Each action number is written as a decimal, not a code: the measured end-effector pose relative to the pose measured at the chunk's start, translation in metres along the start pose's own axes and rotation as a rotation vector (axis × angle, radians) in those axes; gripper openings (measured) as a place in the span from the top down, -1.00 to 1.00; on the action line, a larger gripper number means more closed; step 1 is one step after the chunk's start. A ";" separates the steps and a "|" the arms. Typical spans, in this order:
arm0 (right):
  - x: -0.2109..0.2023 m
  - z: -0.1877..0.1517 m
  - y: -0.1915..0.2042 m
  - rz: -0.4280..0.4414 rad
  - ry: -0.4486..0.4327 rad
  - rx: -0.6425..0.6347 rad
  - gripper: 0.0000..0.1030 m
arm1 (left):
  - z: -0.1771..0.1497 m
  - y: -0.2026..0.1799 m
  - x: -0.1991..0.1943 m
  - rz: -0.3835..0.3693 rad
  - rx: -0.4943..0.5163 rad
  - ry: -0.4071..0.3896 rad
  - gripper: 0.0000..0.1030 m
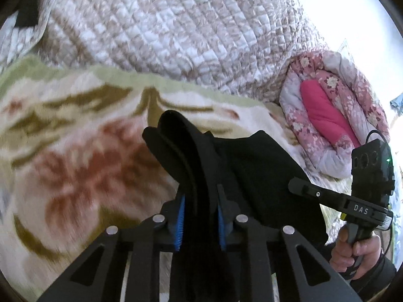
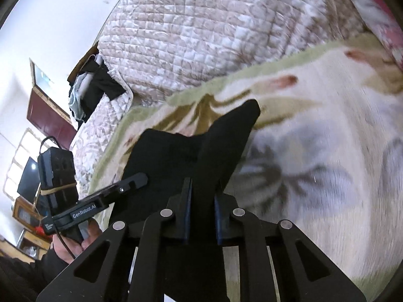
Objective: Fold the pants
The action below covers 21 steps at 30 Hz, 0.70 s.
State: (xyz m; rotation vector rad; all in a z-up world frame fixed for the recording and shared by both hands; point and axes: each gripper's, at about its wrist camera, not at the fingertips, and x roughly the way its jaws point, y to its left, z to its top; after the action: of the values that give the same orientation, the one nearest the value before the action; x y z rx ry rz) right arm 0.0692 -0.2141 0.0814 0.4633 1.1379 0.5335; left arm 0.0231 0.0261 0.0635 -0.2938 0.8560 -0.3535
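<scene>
While the quilted cover (image 1: 163, 25) fills the far background, I see the floral blanket (image 1: 63, 138) spread beneath both tools. Black pants (image 1: 252, 166) hang stretched between them, lifted off the blanket. My left gripper (image 1: 200, 201) is clamped on one bunched edge; my right gripper (image 2: 201, 201) pinches the other, off to its side.

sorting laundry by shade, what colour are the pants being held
Plain black pants, clearest in the left wrist view.
</scene>
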 end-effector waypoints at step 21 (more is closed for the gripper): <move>0.043 0.039 -0.017 -0.215 -0.003 -0.121 0.48 | 0.041 0.074 0.032 0.228 -0.003 -0.036 0.43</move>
State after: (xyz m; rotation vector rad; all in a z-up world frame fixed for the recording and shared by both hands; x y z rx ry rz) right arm 0.1220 -0.2038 0.0541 0.2331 1.1302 0.4108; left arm 0.0878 0.0843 0.0381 -0.2023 0.8455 -0.1348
